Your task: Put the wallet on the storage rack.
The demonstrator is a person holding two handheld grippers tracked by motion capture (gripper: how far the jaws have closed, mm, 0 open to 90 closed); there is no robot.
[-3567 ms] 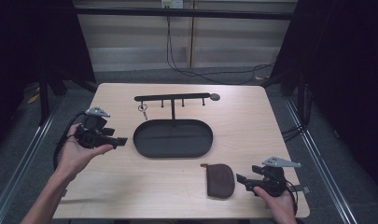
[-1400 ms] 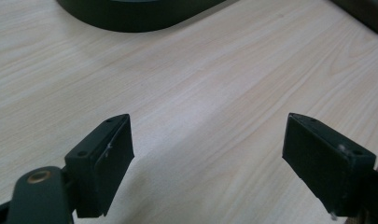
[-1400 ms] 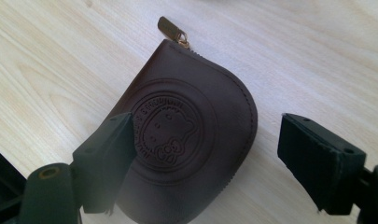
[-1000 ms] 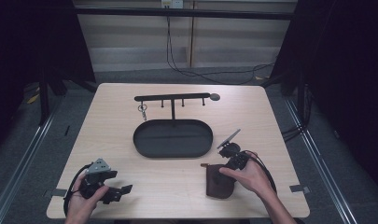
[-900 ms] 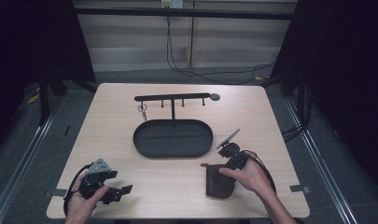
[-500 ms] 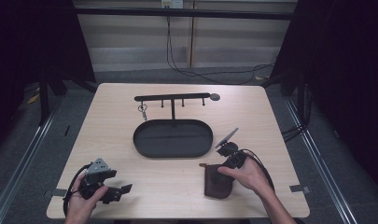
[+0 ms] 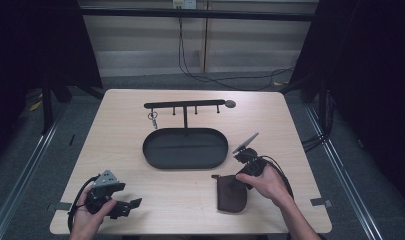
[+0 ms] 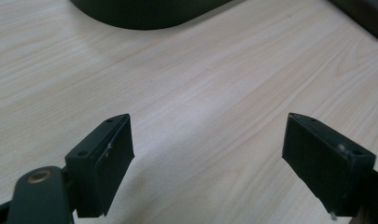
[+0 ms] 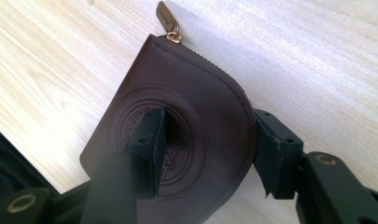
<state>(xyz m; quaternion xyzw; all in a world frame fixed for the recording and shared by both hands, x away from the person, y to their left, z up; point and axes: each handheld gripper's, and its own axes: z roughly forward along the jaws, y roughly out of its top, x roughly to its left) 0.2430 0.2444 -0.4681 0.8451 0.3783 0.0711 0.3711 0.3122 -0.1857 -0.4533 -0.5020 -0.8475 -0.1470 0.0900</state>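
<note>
Pale wood tabletop (image 7: pixel 190 195), dark surroundings. One brown leather zip pouch (image 9: pixel 177 135) lies flat near the front edge: light, soft, best taken across its rounded edge. Right hand-held gripper (image 9: pixel 205 149) straddles it, jaws part-open, unclosed. Left hand-held gripper (image 8: pixel 219 149) gapes empty. One oval tray (image 7: pixel 185 148), one hook rack (image 7: pixel 185 105).

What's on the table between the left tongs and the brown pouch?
Nothing. In the high view, bare wood runs from the left tongs to the pouch.
</note>
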